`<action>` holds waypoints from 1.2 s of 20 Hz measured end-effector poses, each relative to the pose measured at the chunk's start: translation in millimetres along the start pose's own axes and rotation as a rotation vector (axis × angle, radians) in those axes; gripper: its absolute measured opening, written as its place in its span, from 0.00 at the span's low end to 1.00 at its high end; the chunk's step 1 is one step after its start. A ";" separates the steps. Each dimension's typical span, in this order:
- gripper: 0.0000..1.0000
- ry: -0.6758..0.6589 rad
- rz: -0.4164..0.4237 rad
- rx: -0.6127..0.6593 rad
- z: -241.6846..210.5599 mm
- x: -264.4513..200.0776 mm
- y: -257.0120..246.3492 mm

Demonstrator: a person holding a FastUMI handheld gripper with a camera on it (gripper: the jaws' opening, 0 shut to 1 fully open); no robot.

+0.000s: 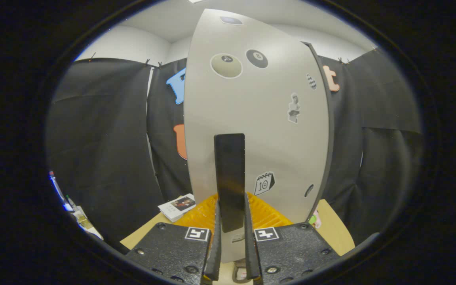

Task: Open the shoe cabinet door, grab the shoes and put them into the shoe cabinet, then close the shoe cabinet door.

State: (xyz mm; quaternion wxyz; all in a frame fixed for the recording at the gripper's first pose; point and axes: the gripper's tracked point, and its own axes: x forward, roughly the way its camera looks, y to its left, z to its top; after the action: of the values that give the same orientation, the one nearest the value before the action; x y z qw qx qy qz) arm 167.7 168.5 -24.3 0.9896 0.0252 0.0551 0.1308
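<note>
In the lower middle of the frame the fingers (231,249) are clenched on the dark handle (230,178) of the shoe cabinet door (267,118), one on each side of it, probably so that the door can swing by this grip. The pale door, with stickers on it, fills the centre, and something ribbed and orange (265,215) lies behind its lower edge on the tabletop (333,225).

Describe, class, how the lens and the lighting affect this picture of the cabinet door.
Gripper view: the fisheye bows the door so its straight edges curve; light is even and soft, without hard shadows or glare; door and stickers read sharp; the gripper, shut on the handle, is sharp too.
</note>
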 end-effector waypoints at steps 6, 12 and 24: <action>0.25 -0.002 -0.076 0.013 -7.7 -48.2 -42.4; 0.16 0.012 -0.130 0.032 -9.7 -85.1 -86.0; 0.04 0.032 -0.235 0.038 -11.1 -127.6 -209.4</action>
State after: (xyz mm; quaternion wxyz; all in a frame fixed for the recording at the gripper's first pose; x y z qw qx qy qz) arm 97.6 -66.5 -35.7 0.9964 0.0352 0.0759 0.0130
